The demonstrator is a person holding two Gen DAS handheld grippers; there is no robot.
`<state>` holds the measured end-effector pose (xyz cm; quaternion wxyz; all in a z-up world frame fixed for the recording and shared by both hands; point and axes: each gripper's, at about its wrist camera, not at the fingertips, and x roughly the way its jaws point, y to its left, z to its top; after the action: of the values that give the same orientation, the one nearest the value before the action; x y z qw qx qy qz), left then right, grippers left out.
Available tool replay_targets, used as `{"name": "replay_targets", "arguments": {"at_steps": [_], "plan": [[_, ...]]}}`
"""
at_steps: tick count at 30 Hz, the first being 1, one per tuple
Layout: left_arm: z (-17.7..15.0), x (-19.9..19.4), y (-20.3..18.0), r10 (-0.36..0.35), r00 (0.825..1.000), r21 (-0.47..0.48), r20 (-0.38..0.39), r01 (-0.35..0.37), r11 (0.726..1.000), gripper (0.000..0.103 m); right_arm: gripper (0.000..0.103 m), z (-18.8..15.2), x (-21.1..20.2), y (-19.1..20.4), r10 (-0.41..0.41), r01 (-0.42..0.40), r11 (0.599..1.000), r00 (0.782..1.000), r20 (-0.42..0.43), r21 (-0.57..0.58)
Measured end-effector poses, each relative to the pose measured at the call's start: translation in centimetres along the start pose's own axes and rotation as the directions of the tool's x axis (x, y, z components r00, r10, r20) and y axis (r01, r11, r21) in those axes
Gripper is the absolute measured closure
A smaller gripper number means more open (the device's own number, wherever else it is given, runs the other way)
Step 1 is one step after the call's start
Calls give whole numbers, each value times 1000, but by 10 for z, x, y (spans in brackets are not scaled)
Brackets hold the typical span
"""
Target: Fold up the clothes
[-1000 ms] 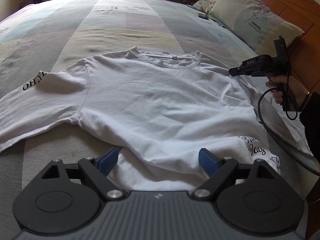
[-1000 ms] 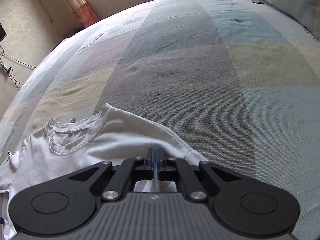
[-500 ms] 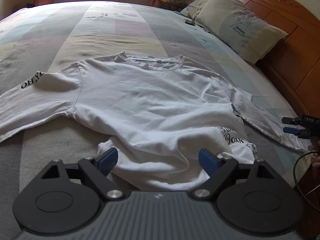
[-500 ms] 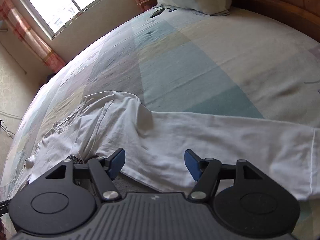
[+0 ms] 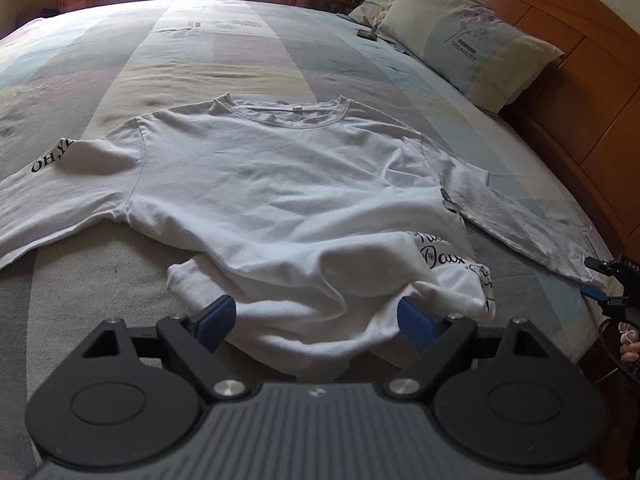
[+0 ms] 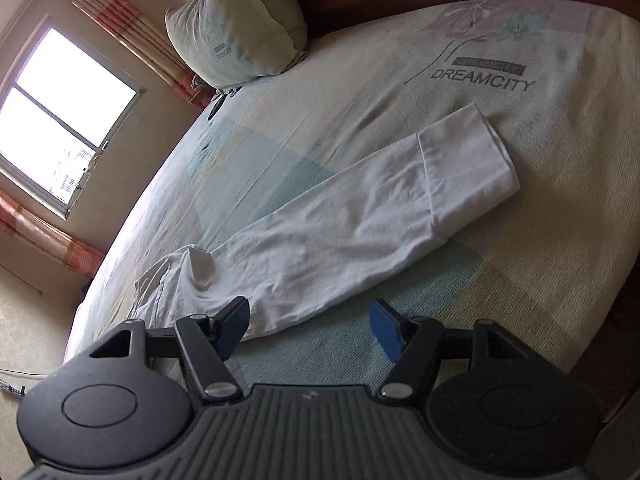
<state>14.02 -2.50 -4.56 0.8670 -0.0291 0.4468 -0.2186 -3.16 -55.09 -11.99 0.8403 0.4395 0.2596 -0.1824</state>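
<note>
A white long-sleeved shirt [image 5: 280, 192] lies front-down on the bed, collar [image 5: 280, 114] at the far side. Its hem [image 5: 320, 300] is bunched up with black print showing. My left gripper [image 5: 316, 316] hangs open just above that hem, touching nothing. The right sleeve [image 6: 360, 224] lies stretched out toward the bed's edge and ends in a cuff [image 6: 468, 160]. My right gripper [image 6: 310, 320] is open over the bedspread beside the sleeve's upper part, its left finger close to the cloth. The right gripper [image 5: 604, 280] also shows past the cuff in the left wrist view.
A patchwork bedspread [image 5: 200, 60] covers the bed. A pillow [image 5: 472, 40] leans on the wooden headboard [image 5: 580, 80] at the right, with a small dark object [image 5: 366, 34] beside it. The shirt's left sleeve [image 5: 60, 196] runs off to the left. A window [image 6: 60, 120] is beyond the bed.
My right gripper has opened and let go of the shirt near the shoulder, then swung out along the right sleeve to the bed's edge. The left gripper has drawn back slightly.
</note>
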Motion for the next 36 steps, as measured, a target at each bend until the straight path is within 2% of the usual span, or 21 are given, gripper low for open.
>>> {"name": "replay_targets", "arguments": {"at_steps": [5, 7, 10, 15, 18, 20, 23, 26, 30, 32, 33, 34, 36], "plan": [[1, 7, -2, 18, 1000, -4, -22, -18, 1000, 15, 30, 12, -15, -31, -15, 12, 993, 999, 29, 118], [3, 11, -5, 20, 999, 2, -26, -20, 1000, 15, 30, 9, -19, -45, 0, -7, 987, 999, 44, 163], [6, 15, -12, 20, 999, 17, -32, -19, 1000, 15, 30, 10, -18, -62, 38, -61, 975, 993, 114, 211], [6, 14, -20, 18, 999, 41, -35, -16, 999, 15, 30, 27, 0, -80, 46, -99, 971, 971, 236, 219], [7, 15, -20, 36, 998, 39, -43, -35, 999, 15, 30, 46, 10, -85, 48, -107, 971, 962, 267, 212], [7, 15, -20, 39, 998, 37, -43, -38, 999, 15, 29, 59, 16, -84, 51, -103, 971, 971, 234, 214], [8, 17, -22, 37, 998, 35, -44, -35, 999, 15, 27, 65, 17, -79, 99, -125, 974, 984, 146, 187], [9, 21, -27, 34, 998, 55, -57, -31, 998, 15, 28, 65, 24, -76, 143, -152, 981, 987, 79, 118], [9, 22, -32, 21, 998, 66, -59, -17, 998, 15, 30, 88, 38, -78, 185, -186, 976, 982, 18, 116], [7, 22, -34, 16, 998, 63, -59, -13, 998, 15, 38, 96, 45, -80, 179, -177, 980, 984, -12, 96], [6, 22, -34, 15, 998, 63, -62, -11, 998, 15, 51, 98, 47, -82, 161, -158, 983, 987, -27, 98], [5, 21, -33, 14, 998, 62, -64, -10, 998, 15, 71, 100, 48, -85, 144, -139, 985, 989, -41, 100], [3, 22, -32, 22, 997, 58, -74, -18, 998, 15, 96, 99, 46, -95, 115, -108, 987, 992, -55, 118]]}}
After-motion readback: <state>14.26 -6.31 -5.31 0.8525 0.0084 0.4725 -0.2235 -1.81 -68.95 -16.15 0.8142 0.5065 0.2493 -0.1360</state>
